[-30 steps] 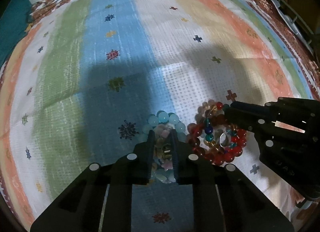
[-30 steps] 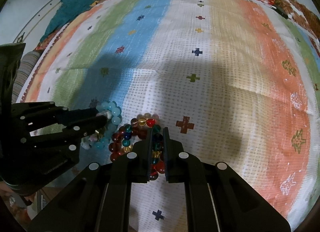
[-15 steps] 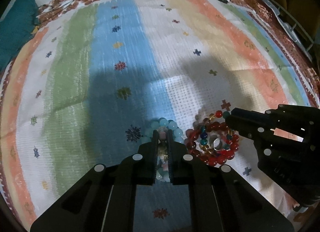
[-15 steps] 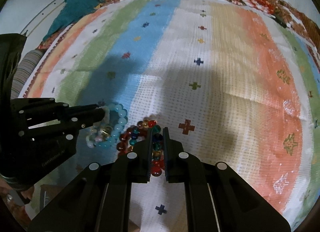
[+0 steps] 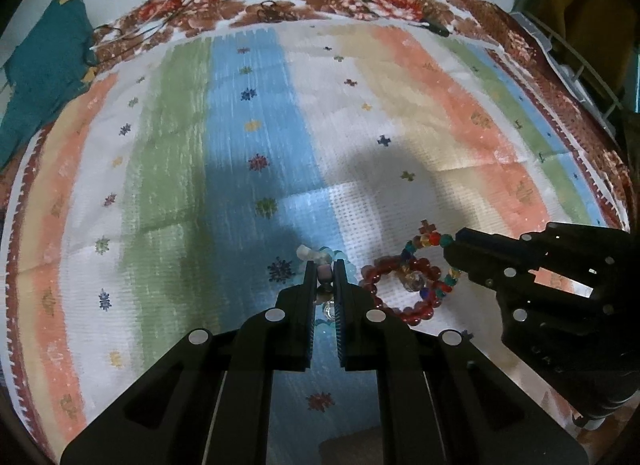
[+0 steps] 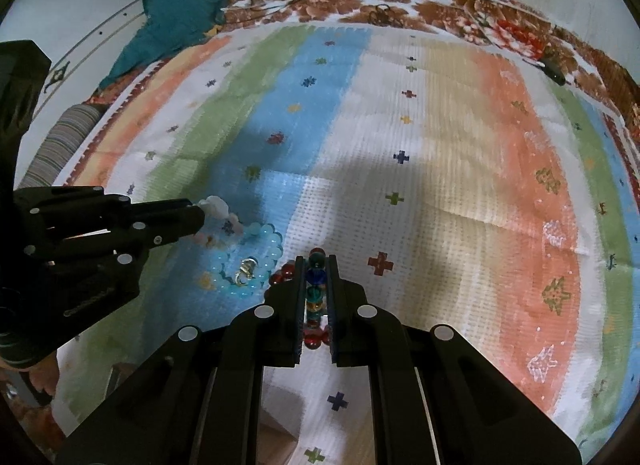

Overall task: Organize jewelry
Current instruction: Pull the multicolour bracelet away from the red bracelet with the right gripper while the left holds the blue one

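On the striped cloth (image 5: 400, 77) lie several bead bracelets. My left gripper (image 5: 323, 267) is shut on a pastel bead bracelet (image 5: 325, 273), whose white beads (image 6: 218, 207) hang from the tip of the left gripper (image 6: 200, 213) in the right wrist view. A light blue bracelet (image 6: 262, 251) with a silver clasp (image 6: 246, 271) lies under it on the cloth. My right gripper (image 6: 317, 261) is shut on a multicolour bead bracelet (image 6: 316, 277), lifted off the cloth. In the left wrist view that strand (image 5: 430, 240) dangles from the right gripper (image 5: 456, 249) above a dark red bracelet (image 5: 400, 307).
A teal garment (image 6: 176, 13) lies at the far left corner, with a striped bolster (image 6: 60, 145) beside the cloth's left edge. Thin cords (image 5: 192, 21) and a small dark object (image 6: 554, 69) sit on the floral border. A wire rack (image 5: 580, 77) stands at the right.
Both grippers have risen, each lifting its bracelet partly off the cloth. The left jaws drew closer together. The pile of bracelets has spread apart.
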Available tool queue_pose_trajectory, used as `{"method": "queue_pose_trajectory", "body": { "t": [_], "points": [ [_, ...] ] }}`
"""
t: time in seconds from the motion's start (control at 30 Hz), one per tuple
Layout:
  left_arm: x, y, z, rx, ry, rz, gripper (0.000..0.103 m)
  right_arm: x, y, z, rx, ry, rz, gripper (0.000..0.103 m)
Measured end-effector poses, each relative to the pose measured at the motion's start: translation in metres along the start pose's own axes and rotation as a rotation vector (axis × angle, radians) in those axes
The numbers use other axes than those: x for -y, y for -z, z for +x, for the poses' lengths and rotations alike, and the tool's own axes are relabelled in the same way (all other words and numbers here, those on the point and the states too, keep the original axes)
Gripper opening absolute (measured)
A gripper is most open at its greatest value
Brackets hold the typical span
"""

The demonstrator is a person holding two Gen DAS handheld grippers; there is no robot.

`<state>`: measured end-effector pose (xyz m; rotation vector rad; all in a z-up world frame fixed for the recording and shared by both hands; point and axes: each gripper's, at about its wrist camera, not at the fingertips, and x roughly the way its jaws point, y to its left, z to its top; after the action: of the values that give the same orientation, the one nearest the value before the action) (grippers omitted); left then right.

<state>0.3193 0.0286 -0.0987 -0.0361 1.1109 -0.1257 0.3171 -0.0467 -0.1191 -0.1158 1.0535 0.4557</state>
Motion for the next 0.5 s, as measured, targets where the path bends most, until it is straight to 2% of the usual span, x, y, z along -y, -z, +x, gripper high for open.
{"method": "queue_pose_trajectory", "body": {
  "t": [0.5],
  "points": [
    [-0.003,0.015,-0.026,0.026,-0.023,-0.019,0.008,0.0,0.013,-0.021,0.026,0.021,0.011,0.01]
  ]
}}
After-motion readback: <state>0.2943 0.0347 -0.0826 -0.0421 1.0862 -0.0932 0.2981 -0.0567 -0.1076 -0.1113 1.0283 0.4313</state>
